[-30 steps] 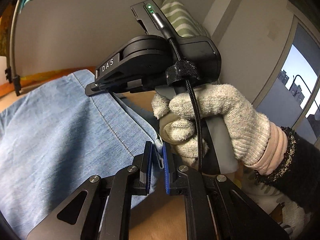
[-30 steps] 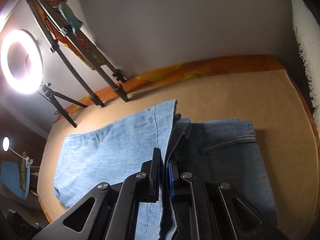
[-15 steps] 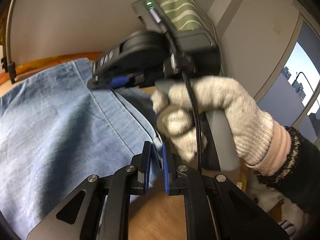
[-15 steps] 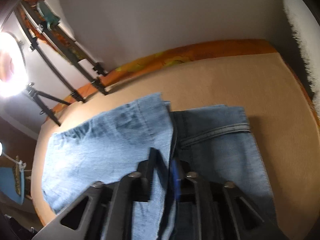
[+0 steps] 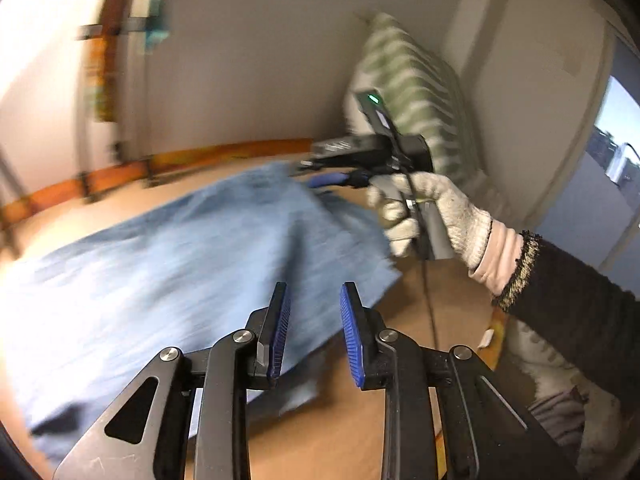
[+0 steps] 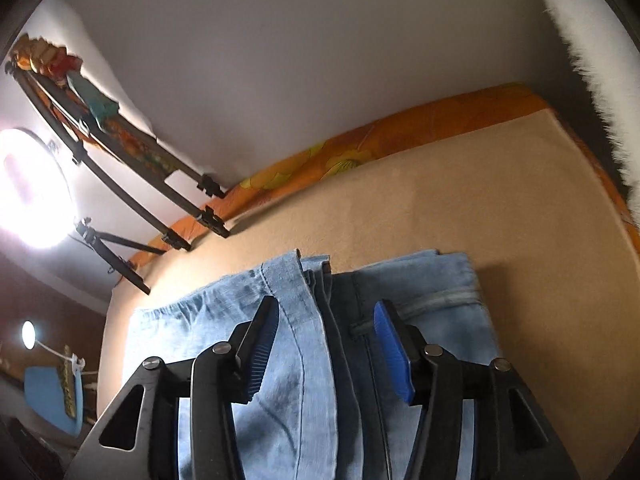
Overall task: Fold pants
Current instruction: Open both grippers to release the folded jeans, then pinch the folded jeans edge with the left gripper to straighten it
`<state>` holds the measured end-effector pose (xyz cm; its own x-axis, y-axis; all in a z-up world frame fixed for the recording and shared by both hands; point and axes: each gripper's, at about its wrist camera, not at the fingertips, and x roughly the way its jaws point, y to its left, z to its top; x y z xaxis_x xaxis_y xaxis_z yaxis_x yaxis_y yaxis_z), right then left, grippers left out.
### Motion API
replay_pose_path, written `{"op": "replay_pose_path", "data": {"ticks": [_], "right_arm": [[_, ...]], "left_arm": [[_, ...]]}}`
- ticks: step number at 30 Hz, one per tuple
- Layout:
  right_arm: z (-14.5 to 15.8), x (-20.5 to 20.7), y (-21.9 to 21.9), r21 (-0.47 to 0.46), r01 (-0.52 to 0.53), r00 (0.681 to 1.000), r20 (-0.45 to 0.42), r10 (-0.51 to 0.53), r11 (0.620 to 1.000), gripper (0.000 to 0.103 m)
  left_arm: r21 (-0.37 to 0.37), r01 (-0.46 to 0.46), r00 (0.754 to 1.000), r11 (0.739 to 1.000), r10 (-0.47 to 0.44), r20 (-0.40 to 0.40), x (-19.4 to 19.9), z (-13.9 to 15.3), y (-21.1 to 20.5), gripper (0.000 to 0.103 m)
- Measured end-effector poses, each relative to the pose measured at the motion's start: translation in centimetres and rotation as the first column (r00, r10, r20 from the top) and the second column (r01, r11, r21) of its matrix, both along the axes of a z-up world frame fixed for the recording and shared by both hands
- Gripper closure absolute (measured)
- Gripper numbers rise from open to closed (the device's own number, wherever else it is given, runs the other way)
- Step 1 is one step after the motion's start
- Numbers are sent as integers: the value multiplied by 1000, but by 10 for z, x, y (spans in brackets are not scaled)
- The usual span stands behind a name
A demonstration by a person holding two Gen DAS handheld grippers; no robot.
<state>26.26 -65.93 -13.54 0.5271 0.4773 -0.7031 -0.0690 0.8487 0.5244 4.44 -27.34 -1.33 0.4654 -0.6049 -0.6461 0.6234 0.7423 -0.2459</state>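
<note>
Light blue denim pants [image 5: 180, 248] lie folded on a tan bed cover. In the right wrist view a leg layer [image 6: 296, 344] lies over the darker waist part with a back pocket [image 6: 440, 296]. My right gripper [image 6: 326, 308] hovers over that fold; its jaws are opening, the denim lies below them and the pads do not press it. In the blurred left wrist view my left gripper [image 5: 314, 292] is raised above the pants' near edge, its jaws opening with nothing pinched. A gloved hand [image 5: 432, 208] holds the right gripper [image 5: 332, 178] at the far side.
A green striped pillow [image 5: 416, 92] leans on the wall behind the gloved hand. Tripod legs [image 6: 160, 200] and a ring light [image 6: 28, 188] stand at the bed's left. An orange floral sheet edge [image 6: 360, 152] runs along the wall. Bare tan cover [image 6: 420, 200] spreads beyond the pants.
Both grippers were shut on the denim edge and now stand apart from it with jaws parted. The left gripper has pulled back and up; the pants lie lower in its view.
</note>
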Motion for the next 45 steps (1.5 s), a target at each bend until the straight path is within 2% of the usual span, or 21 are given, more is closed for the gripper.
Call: {"op": "replay_pose_path", "data": {"ticks": [4,5,6,7,8,10,11,14,17,19,21,22,23,24,27,31,36,38,40,45], "right_arm": [[-19,19,17,-2,-46,999,-22,46,999,44],[-23,22,20,-9,-46,998,-31,46,999,46],[-25,23,21,-11,-49,998,-38,49,999,65],[-25,21,23,-5,-64,997,-32,64,998,72],[-20,17,27,-13,-81,997,-15,81,997,75],[-8,3,32,-61,-92,995,43,95,994,91],[1,-7,35,-75,-106,990,81,112,992,94],[29,-45,54,-176,-140,954,240,180,974,96],[45,-67,75,-338,-133,918,311,244,932,96],[43,-64,81,-423,-85,920,315,234,902,96],[36,-48,79,-497,-8,951,266,160,868,88],[33,-41,76,-540,52,963,251,102,840,84],[33,-37,73,-552,81,967,246,69,830,71],[35,-36,69,-546,103,968,247,43,831,68],[48,-40,67,-484,110,967,255,19,868,68],[68,-54,90,-455,35,966,245,87,890,67],[91,-75,140,-380,-108,955,218,202,919,67],[97,-87,168,-346,-178,944,204,259,921,67],[99,-99,195,-324,-246,929,191,318,913,67],[94,-123,275,-310,-398,880,136,455,863,67]], "left_arm": [[68,-104,994,992,102,23,-23,5,44,79],[79,-129,992,988,127,25,-26,5,56,79],[83,-151,988,985,149,24,-29,6,67,79],[87,-171,985,981,169,23,-22,0,74,79],[89,-192,981,977,190,21,-23,-2,82,79],[86,-229,973,970,228,19,-20,-8,93,79],[78,-246,969,966,245,17,-19,-8,100,79],[64,-290,957,955,290,20,-19,-10,116,79],[72,-325,946,943,324,27,-19,-15,127,79],[87,-350,937,933,348,32,-21,-18,135,79],[106,-372,928,922,371,32,-24,-23,146,73],[107,-384,923,917,384,26,-27,-25,155,64],[107,-391,920,914,391,22,-29,-28,160,62],[109,-395,918,912,396,17,-31,-31,165,62],[122,-389,919,913,393,-10,-34,-43,180,62],[133,-381,920,915,390,-41,-32,-64,193,62],[172,-364,928,915,372,-11,-29,-80,202,63],[188,-352,933,917,361,-10,-26,-86,205,77],[188,-357,930,915,367,-21,-24,-90,208,78],[199,-346,935,917,355,-8,-17,-90,207,78]]}}
